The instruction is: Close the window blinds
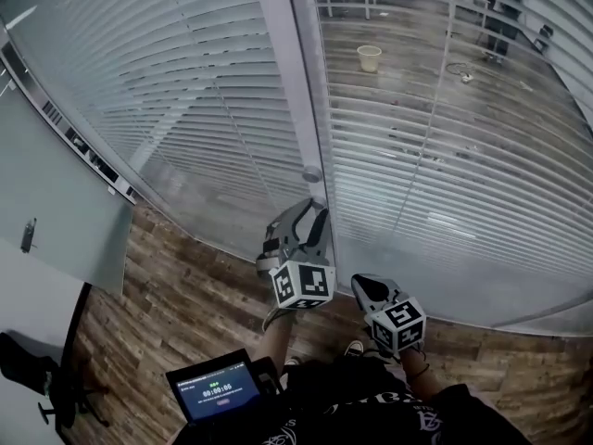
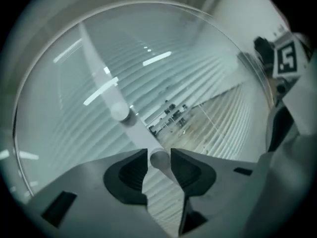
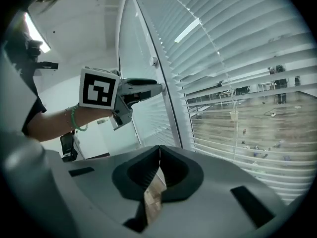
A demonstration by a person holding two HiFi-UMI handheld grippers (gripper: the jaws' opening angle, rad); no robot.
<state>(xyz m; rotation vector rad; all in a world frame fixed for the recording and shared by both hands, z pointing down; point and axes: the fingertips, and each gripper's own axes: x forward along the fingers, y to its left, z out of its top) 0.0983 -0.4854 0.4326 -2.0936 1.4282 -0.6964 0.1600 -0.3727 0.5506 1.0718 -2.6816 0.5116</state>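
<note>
Left gripper (image 1: pixel 317 209) is up at the white frame post (image 1: pixel 295 82), and my fingers there are pinching a small round white knob (image 2: pixel 159 159). Right gripper (image 3: pixel 158 151) sits lower, just beside it, fingers pressed together on nothing. The blinds (image 1: pixel 445 146) are straight ahead. The right-hand slats are tilted open and show the room beyond, while the left-hand slats look paler and more closed.

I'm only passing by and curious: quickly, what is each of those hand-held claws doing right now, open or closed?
Left gripper: closed on a round blind knob.
Right gripper: closed, holding nothing.
</note>
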